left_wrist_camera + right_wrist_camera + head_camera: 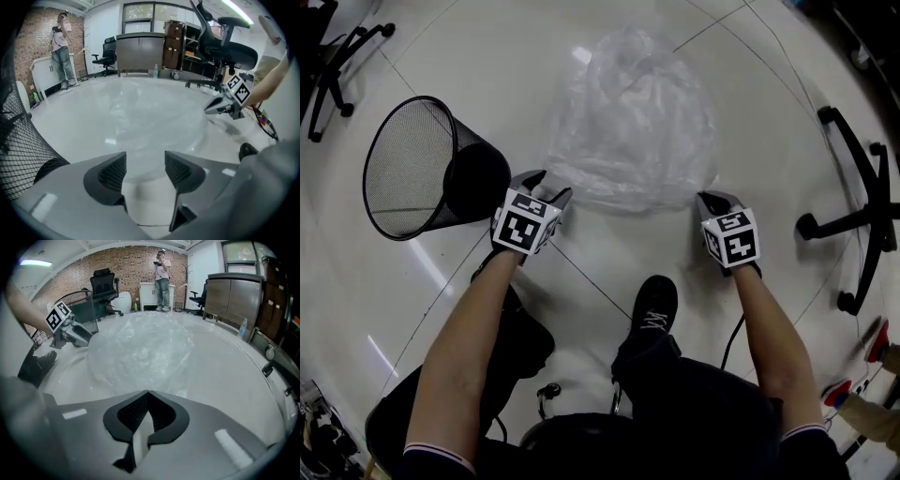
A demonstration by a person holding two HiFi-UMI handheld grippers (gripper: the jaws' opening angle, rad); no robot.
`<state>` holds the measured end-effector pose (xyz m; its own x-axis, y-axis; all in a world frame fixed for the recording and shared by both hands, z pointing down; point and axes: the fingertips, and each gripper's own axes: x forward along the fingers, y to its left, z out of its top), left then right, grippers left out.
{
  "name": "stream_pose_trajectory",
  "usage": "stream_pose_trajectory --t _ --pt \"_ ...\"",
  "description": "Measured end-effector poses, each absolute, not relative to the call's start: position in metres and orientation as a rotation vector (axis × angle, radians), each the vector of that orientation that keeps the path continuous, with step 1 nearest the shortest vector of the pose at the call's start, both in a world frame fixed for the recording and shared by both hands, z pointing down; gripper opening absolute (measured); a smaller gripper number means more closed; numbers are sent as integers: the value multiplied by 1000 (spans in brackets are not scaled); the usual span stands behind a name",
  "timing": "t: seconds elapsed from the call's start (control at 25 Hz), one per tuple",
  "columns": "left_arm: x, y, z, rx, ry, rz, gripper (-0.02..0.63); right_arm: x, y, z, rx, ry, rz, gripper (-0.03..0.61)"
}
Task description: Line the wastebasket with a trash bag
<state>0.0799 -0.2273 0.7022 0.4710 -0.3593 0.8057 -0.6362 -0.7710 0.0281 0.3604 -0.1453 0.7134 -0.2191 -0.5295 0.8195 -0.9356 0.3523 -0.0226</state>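
Observation:
A clear trash bag [633, 122] lies crumpled and spread on the white floor. A black mesh wastebasket [422, 169] lies on its side to the bag's left, mouth toward the lower left. My left gripper [551, 187] hovers at the bag's near left edge, open, with nothing between its jaws; the bag [154, 122] lies just ahead of it [145, 161]. My right gripper [710, 197] is at the bag's near right corner. Its jaws are shut [147, 393], tips meeting right at the film's edge [140, 352], apparently pinching it.
An office chair base [862, 216] stands at the right and another [333, 56] at the far left. The person's black shoe [654, 305] rests on the floor between the arms. A person [162, 277] stands far off by a brick wall, near a dark cabinet [140, 51].

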Motion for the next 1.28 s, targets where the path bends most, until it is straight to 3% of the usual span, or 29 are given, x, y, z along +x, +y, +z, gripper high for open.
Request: stream_pose_trajectory --t 0.16,0.24,0.28,0.8,1.28 --pt "82 -233 715 2398 -816 1277 225 355 -148 704 1294 -1909 701 3" --pt "85 -234 713 2412 -783 1291 51 354 -150 697 1308 -1925 701 3" --pt "87 -234 711 2421 -763 1289 11 353 -151 694 1316 -1935 700 3" --pt "89 -202 580 2667 -548 1251 11 324 -158 586 1320 -2120 503 3" --pt "71 -191 407 2880 -777 968 11 279 -177 424 1362 -2304 183 2"
